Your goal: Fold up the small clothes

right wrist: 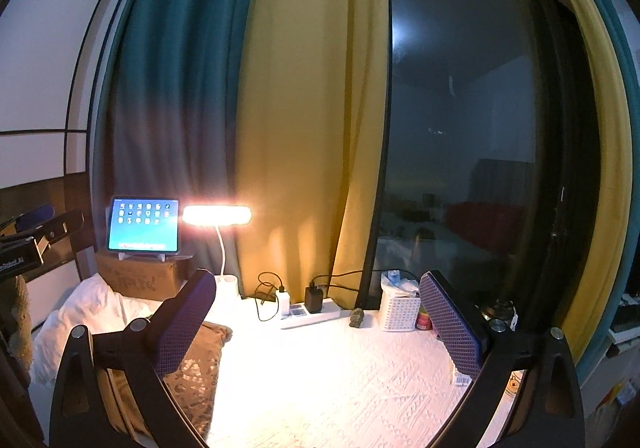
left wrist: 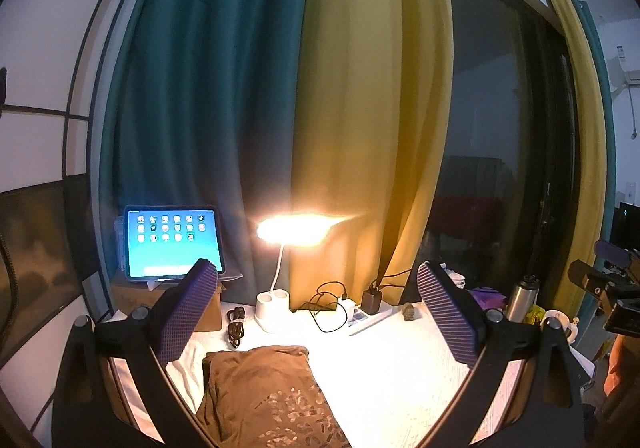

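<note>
Both tongs, left (left wrist: 320, 312) and right (right wrist: 320, 312), hover spread apart and empty, so grasping the brown patterned velvety garment (left wrist: 268, 396) at lower centre seemingly comes next.

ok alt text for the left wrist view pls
The open left gripper hovers empty above a brown patterned garment lying on a white textured tablecloth. Behind stand a lit desk lamp, a glowing tablet, a power strip and teal-and-yellow curtains.
</note>
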